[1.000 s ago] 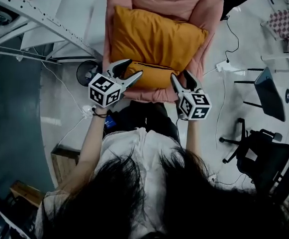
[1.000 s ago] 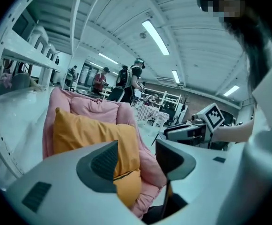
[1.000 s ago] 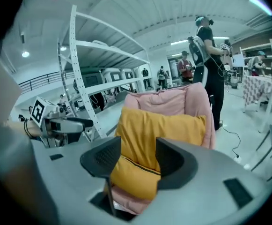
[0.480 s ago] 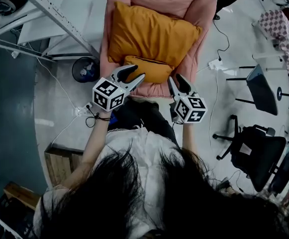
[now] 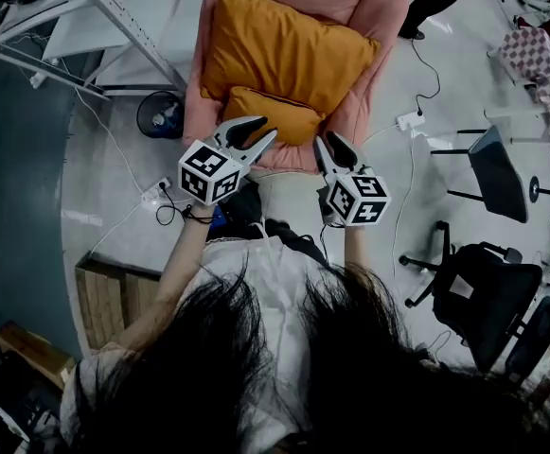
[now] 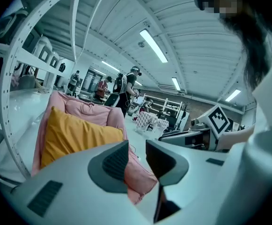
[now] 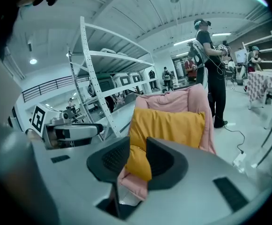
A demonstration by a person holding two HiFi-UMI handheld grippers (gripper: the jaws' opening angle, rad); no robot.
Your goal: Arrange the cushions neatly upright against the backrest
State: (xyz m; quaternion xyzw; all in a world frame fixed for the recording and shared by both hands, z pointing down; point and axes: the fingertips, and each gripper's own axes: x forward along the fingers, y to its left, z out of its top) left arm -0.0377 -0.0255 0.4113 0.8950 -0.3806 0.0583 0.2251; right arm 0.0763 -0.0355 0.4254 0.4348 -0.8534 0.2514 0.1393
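Now | large cushion (image 5: pixel 289 50): 1 | small cushion (image 5: pixel 273 116): 1, perhaps leaning | armchair (image 5: pixel 385 22): 1

The head view looks steeply down from above the person's hair (image 5: pixel 284 367), which fills its near edge. The pink armchair (image 5: pixel 383 26) lies at the far edge.

The left gripper view rides on the left claw (image 6: pixel 136 154), close to the seat front. It faces about level, across the chair toward the far right of the room. The claw's jaws, which have just been closing with nothing between them, fill the foreground.

The right gripper view rides likewise on the right claw (image 7: pixel 138 156). Its jaws have also just been closing, on nothing, and it faces the chair almost squarely.

All three views share the chair, its orange cushion (image 5: pixel 284 50) and the white rack (image 5: pixel 128 26) on the left. Each gripper view also catches the other claw.
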